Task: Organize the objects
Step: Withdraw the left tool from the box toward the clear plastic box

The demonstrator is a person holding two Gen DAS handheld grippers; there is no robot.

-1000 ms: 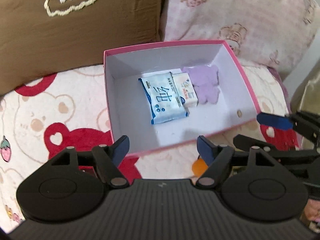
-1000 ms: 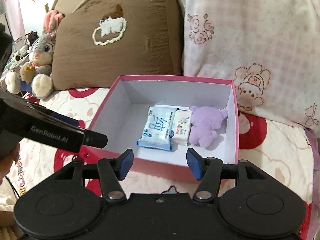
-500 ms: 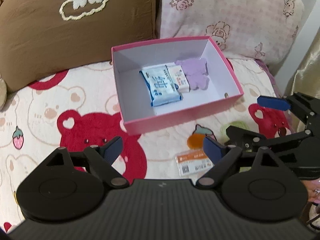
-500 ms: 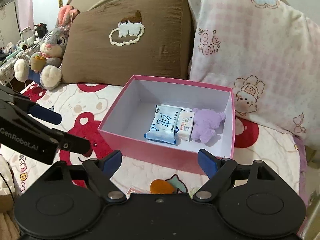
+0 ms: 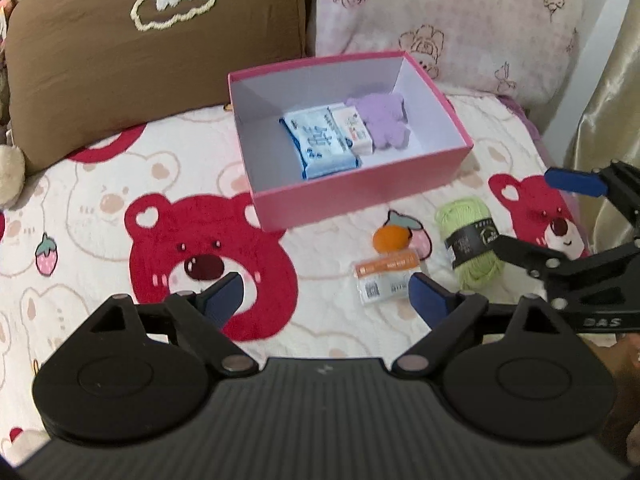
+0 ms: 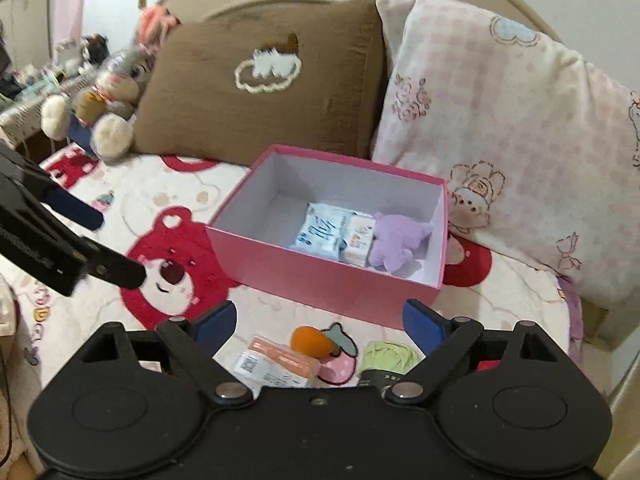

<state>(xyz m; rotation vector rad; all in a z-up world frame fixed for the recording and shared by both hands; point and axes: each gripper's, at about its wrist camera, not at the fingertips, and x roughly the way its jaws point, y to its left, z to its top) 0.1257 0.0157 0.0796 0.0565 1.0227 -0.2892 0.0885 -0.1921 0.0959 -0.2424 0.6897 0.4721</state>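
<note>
Both hand-held grippers, left (image 5: 326,294) and right (image 6: 320,322), are held wide open and empty; the box (image 5: 360,196) is seen mid-frame.

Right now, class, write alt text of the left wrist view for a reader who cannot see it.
An open pink box on a bear-print bedspread holds a blue tissue pack, a small white pack and a purple plush. In front lie an orange ball, a flat packet and green yarn; both grippers, left and right, are open and empty.
</note>
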